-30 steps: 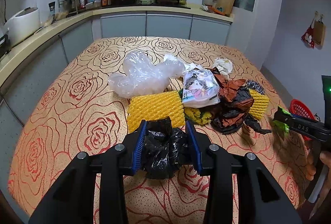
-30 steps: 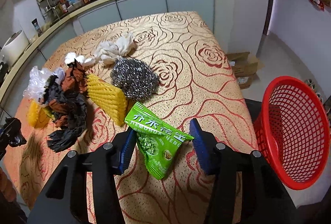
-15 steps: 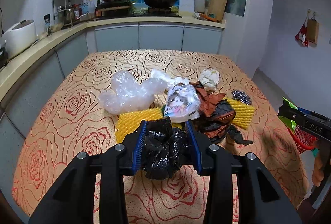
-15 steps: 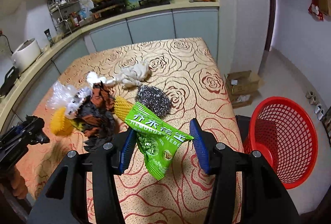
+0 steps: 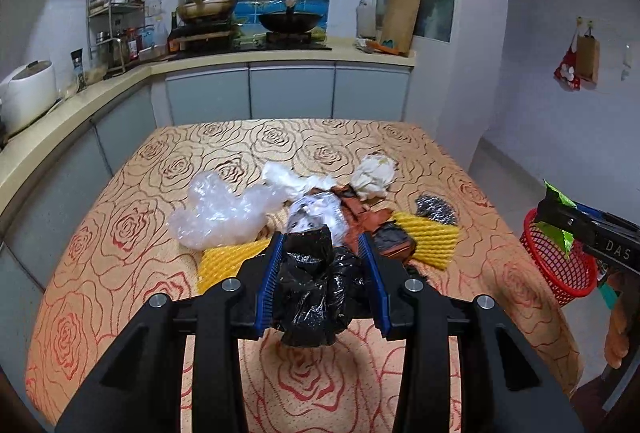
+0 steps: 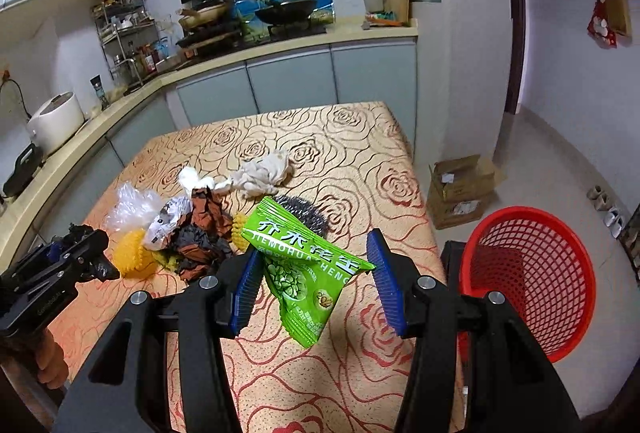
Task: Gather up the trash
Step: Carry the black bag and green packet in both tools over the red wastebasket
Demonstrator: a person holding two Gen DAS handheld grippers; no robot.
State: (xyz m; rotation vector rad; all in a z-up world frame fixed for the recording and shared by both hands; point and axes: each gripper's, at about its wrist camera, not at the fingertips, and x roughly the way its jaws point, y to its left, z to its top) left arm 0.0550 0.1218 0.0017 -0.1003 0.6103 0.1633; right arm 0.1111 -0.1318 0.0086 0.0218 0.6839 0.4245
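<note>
left gripper (image 5: 322, 285) nearest in the left wrist view, raised above the rose-patterned table (image 5: 120, 273), blue pads clenched on a crumpled black plastic bag (image 5: 316, 293) that bulges out below and above the fingers. right gripper (image 6: 316, 285) nearest in the right wrist view, also lifted over the table's near right part, grasping a green snack packet (image 6: 304, 273); packet pressed against the left pad, its far corner reaching toward the right pad, lower end hanging down between the fingers. just beyond the left gripper, a heap of trash mid-table: yellow foam net (image 5: 228, 261) near left, another yellow foam net (image 5: 432, 237) to the right, dark brown and black wrappers (image 5: 372, 225) between them, a printed clear packet (image 5: 316, 213) touching the wrappers. clear plastic bag (image 5: 224, 213) to the left of the heap. steel scourer (image 5: 434, 207) at the right, just behind the right foam net. farther back, white crumpled tissue (image 5: 374, 173) and a white twisted wrapper (image 5: 292, 179). off the table's right edge, on the floor, a red mesh basket (image 6: 528, 273), with nothing visible inside. beyond it, a cardboard box (image 6: 460, 185) on the floor. farthest, kitchen counter (image 5: 280, 55) with woks on the stove and a rice cooker (image 5: 26, 93) at far left.
</note>
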